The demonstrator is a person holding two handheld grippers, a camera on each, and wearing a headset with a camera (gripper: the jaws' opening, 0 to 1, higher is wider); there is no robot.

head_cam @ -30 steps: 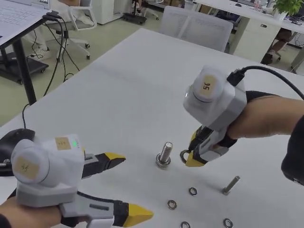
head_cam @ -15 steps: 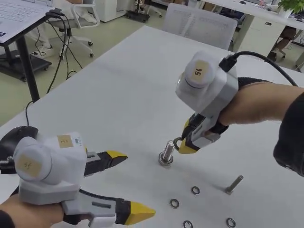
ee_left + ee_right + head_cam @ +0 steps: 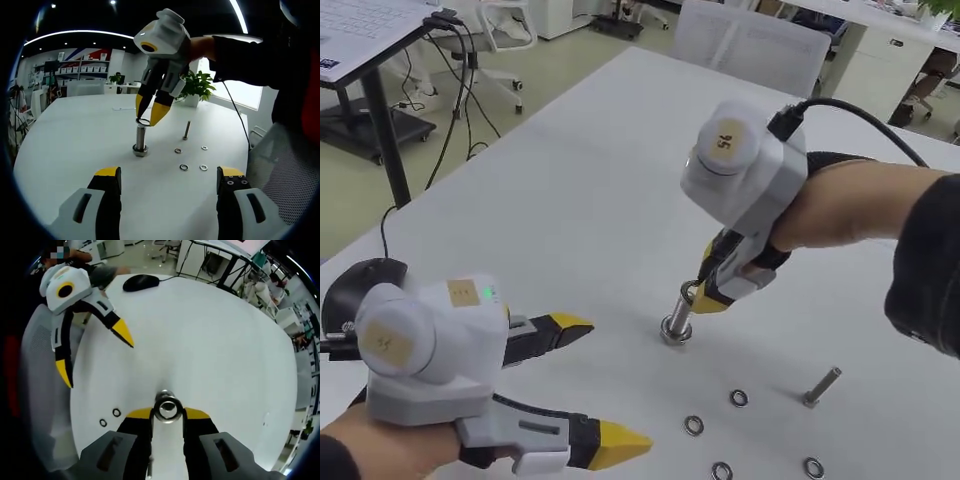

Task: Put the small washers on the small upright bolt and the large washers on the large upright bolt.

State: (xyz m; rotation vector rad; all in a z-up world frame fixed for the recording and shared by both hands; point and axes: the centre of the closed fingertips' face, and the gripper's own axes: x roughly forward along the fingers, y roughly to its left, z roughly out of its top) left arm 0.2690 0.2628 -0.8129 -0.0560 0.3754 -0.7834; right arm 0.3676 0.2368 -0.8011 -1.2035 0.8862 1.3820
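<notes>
Firstly, in the head view my right gripper (image 3: 705,298) pinches a large washer (image 3: 690,293) by its rim at the tip of the large upright bolt (image 3: 677,322), my left gripper (image 3: 605,385) spread wide; next, both gripper views show it edge-held, probably light, stiff and slippery.
</notes>
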